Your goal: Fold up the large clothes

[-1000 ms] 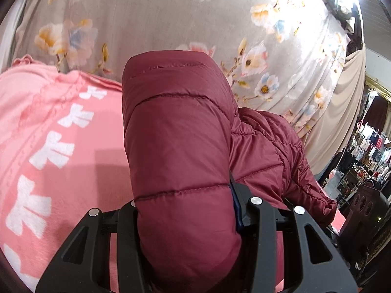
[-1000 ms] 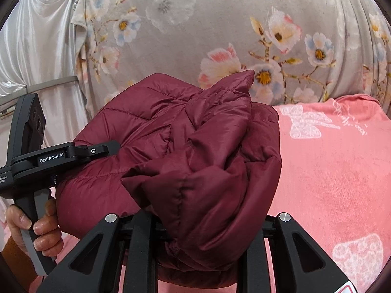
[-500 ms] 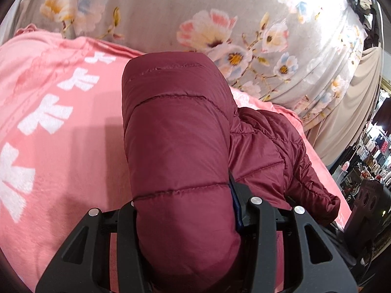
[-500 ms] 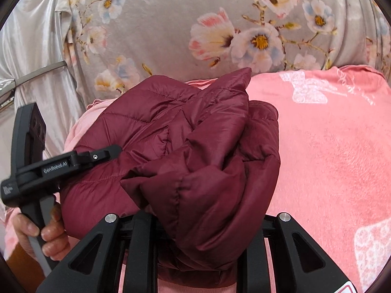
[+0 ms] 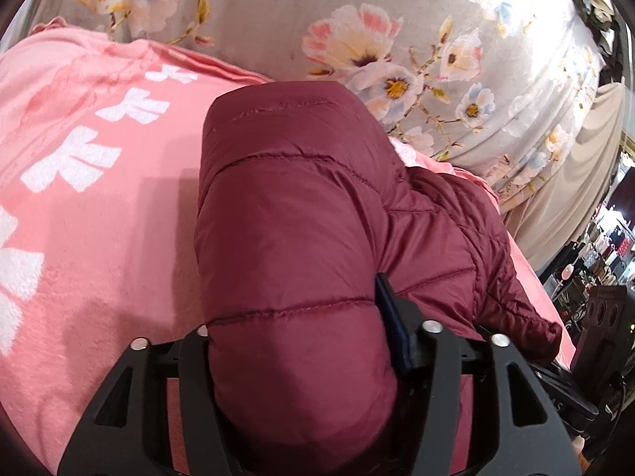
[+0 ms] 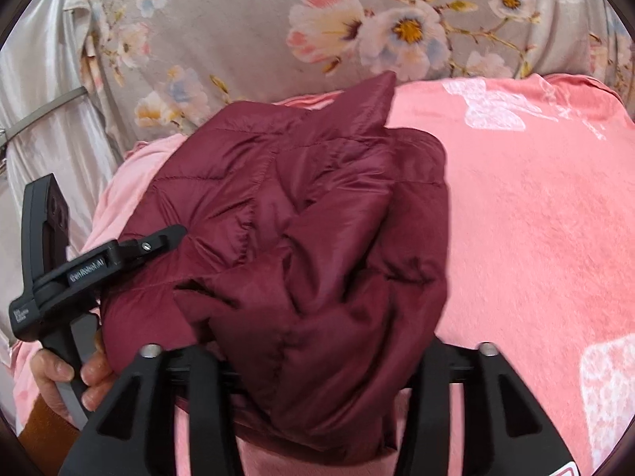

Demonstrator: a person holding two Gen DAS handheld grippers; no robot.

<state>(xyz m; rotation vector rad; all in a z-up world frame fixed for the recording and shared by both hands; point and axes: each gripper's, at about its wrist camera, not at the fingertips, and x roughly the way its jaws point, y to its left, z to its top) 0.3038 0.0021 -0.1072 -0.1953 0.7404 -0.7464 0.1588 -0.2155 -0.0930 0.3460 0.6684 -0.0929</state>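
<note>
A maroon quilted puffer jacket (image 5: 293, 214) is bunched up and held over a pink blanket. My left gripper (image 5: 301, 361) is shut on a thick padded fold of it, which hides the fingertips. My right gripper (image 6: 317, 373) is shut on another bunched part of the jacket (image 6: 317, 238). The left gripper (image 6: 99, 261) shows in the right wrist view, at the jacket's left side, with the person's hand (image 6: 75, 377) on its handle. The right gripper's body (image 5: 587, 365) shows at the lower right of the left wrist view.
A pink blanket with white bow prints (image 5: 79, 206) (image 6: 535, 218) covers the surface below. A grey floral cloth (image 5: 377, 31) (image 6: 317, 20) hangs behind it. A silvery curtain (image 6: 35, 119) hangs at the left. Shelves with goods (image 5: 603, 250) stand at the far right.
Both grippers have moved forward and down over the pink blanket with the jacket held in them. The floral cloth has slid up in both views. The grips have not changed.
</note>
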